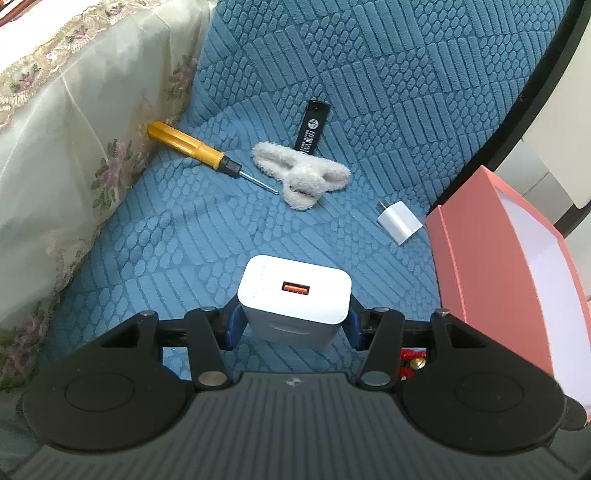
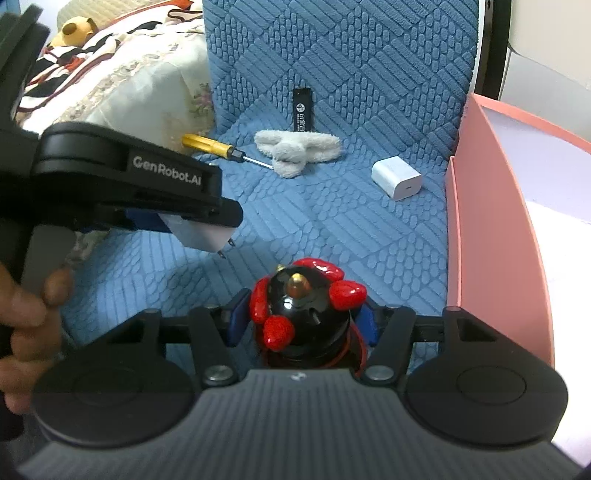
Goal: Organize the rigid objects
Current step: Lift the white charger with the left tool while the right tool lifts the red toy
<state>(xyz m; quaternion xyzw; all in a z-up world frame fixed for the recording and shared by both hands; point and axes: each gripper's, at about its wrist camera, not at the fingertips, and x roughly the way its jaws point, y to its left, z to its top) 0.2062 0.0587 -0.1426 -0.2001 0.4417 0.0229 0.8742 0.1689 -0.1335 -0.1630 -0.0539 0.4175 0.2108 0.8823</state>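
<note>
My left gripper (image 1: 293, 326) is shut on a white USB charger (image 1: 293, 295), held above the blue textured cushion (image 1: 184, 236); it also shows in the right wrist view (image 2: 207, 236), prongs down. My right gripper (image 2: 301, 321) is shut on a black toy with red lobes and a brass tip (image 2: 301, 306). On the cushion lie a yellow-handled screwdriver (image 1: 192, 149) (image 2: 214, 146), a black lighter-like stick (image 1: 312, 127) (image 2: 303, 109), a fluffy white cloth piece (image 1: 301, 175) (image 2: 295, 147) and a small white plug adapter (image 1: 399, 221) (image 2: 397, 177).
A pink open box (image 1: 476, 254) (image 2: 491, 221) with a white inside stands at the right of the cushion. A lace floral cloth (image 1: 74, 129) covers the sofa arm at the left. A plush toy (image 2: 75, 29) lies at the far left.
</note>
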